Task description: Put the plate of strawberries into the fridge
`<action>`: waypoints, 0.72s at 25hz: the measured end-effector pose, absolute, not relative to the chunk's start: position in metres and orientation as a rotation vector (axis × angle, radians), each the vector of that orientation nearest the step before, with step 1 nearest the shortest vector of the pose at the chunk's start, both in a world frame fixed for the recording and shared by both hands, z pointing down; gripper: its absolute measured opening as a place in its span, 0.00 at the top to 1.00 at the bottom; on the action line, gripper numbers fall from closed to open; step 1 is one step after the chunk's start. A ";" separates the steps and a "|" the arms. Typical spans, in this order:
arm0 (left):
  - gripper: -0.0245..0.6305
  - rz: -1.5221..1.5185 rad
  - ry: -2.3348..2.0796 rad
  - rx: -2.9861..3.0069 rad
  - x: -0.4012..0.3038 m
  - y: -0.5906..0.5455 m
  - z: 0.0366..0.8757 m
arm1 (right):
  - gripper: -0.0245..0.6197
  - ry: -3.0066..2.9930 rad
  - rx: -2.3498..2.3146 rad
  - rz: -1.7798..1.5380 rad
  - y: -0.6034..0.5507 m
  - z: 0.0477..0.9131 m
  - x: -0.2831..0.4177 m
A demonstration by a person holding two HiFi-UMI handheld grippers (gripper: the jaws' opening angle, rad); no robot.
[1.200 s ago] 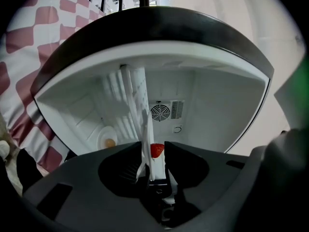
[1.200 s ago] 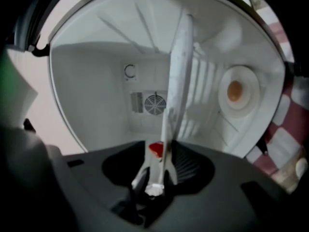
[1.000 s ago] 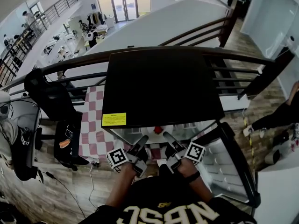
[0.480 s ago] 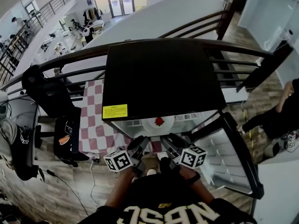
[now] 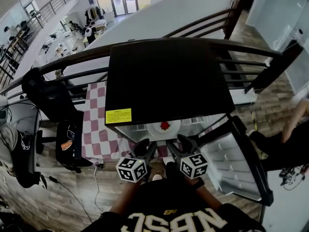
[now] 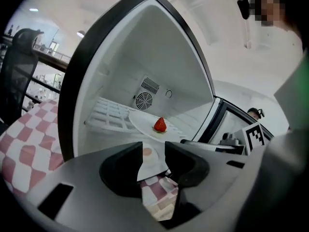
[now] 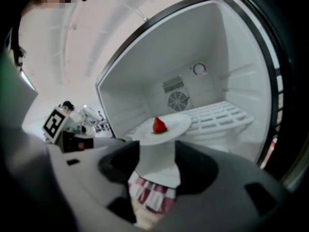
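A white plate (image 5: pixel 155 129) with one red strawberry (image 5: pixel 164 125) rests on the white rack (image 6: pixel 111 115) inside the open fridge (image 5: pixel 164 81). In the left gripper view the plate (image 6: pixel 143 123) and strawberry (image 6: pixel 160 124) lie well beyond the jaws. The right gripper view shows the same plate (image 7: pixel 175 124) and strawberry (image 7: pixel 159 125). My left gripper (image 5: pixel 144 148) is open and empty, just outside the fridge mouth. My right gripper (image 5: pixel 177 143) sits beside it, its jaws closing slightly with nothing between them.
The fridge door (image 5: pixel 241 163) stands swung open to the right, its inner racks facing me. A red-and-white checkered cloth (image 5: pixel 96 129) lies under and left of the fridge. A dark railing (image 5: pixel 72 64) runs behind, with a black chair (image 5: pixel 48 100) at left. A person (image 5: pixel 285 139) is at the right edge.
Both grippers have drawn back from the fridge mouth toward my body. The plate with the strawberry stays on the rack, apart from both.
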State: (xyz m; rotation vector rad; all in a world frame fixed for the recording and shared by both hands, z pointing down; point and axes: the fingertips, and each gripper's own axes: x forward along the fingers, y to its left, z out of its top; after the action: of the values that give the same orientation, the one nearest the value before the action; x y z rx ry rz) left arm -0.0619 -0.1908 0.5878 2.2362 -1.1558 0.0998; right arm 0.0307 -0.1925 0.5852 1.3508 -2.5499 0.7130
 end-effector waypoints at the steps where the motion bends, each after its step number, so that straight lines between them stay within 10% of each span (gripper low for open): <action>1: 0.73 0.129 -1.178 2.258 -0.061 -0.193 0.588 | 0.59 -2.531 1.351 0.657 -0.194 0.585 0.031; 18: 0.89 0.424 -1.303 2.356 -0.057 -0.231 0.592 | 0.79 -2.437 1.222 0.306 -0.234 0.576 0.021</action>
State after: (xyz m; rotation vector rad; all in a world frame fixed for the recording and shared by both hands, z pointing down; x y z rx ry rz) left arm -0.0572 -0.2314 0.5916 2.3558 -1.3026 0.4239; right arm 0.0210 -0.2336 0.5756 1.2225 -2.4373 0.3058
